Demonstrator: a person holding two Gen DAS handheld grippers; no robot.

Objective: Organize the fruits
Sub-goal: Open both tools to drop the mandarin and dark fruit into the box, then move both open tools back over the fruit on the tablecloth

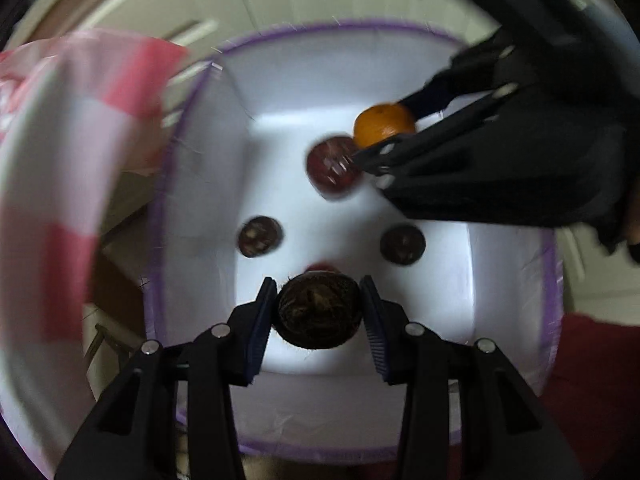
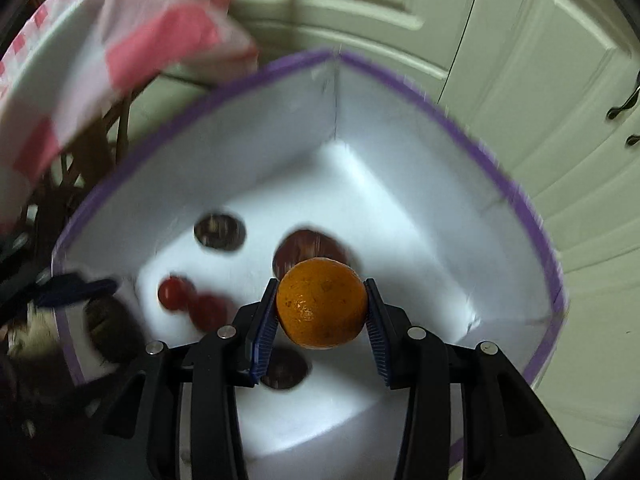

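A white box with a purple rim (image 1: 158, 216) lies below both grippers. My left gripper (image 1: 318, 284) is shut on a dark brown round fruit (image 1: 320, 314) and points down into the box. From the upper right my right gripper (image 1: 380, 130) reaches in, shut on an orange (image 1: 384, 122). On the box floor lie three dark round fruits (image 1: 334, 164) (image 1: 260, 236) (image 1: 402, 244). In the right wrist view the orange (image 2: 322, 304) sits between the blue pads (image 2: 264, 328) of my right gripper (image 2: 322, 284). Two small red fruits (image 2: 172, 292) (image 2: 208, 310) lie on the floor beside it.
A pink and white checked cloth (image 1: 80, 128) hangs over the box's left side. Cream cabinet doors (image 2: 520, 80) with dark handles (image 2: 624, 106) stand behind the box. A dark wicker piece (image 2: 80, 168) shows under the cloth. A dark red surface (image 1: 592, 380) lies at the lower right.
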